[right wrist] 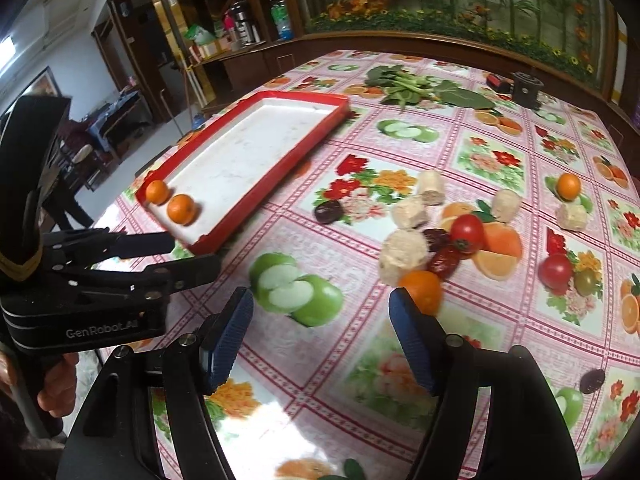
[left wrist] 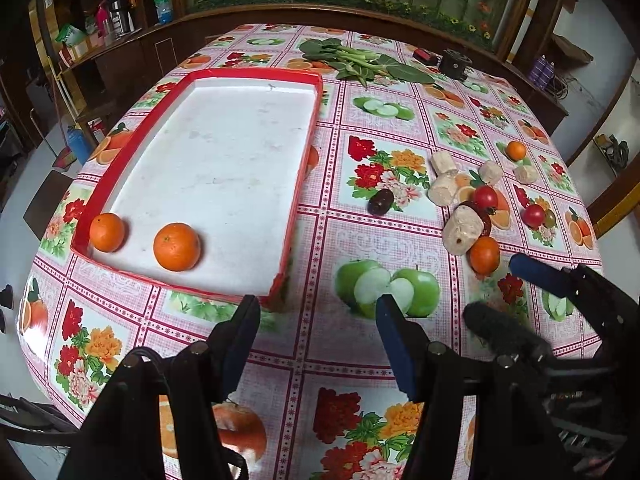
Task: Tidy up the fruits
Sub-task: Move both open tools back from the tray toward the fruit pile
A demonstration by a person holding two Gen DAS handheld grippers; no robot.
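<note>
A red-rimmed white tray (left wrist: 308, 152) lies on the flowered tablecloth, with two oranges (left wrist: 177, 246) (left wrist: 106, 232) in its near left corner. My left gripper (left wrist: 316, 312) hovers open and empty just in front of the tray's near right corner. Loose fruit lies to the right: an orange (right wrist: 422, 290), tomatoes (right wrist: 466, 228) (right wrist: 556, 268), red dates (right wrist: 442, 260), a dark plum-like fruit (right wrist: 328, 212) and a small orange (right wrist: 568, 186) farther off. My right gripper (right wrist: 322, 304) is open and empty, its right fingertip just short of the nearest loose orange.
Pale beige cylinder pieces (right wrist: 402, 254) lie among the loose fruit. Leafy greens (left wrist: 360, 60) and a black device (left wrist: 454, 64) sit at the table's far side. Another dark fruit (right wrist: 592, 380) lies near right. A hand (right wrist: 56, 392) holds the left gripper's handle.
</note>
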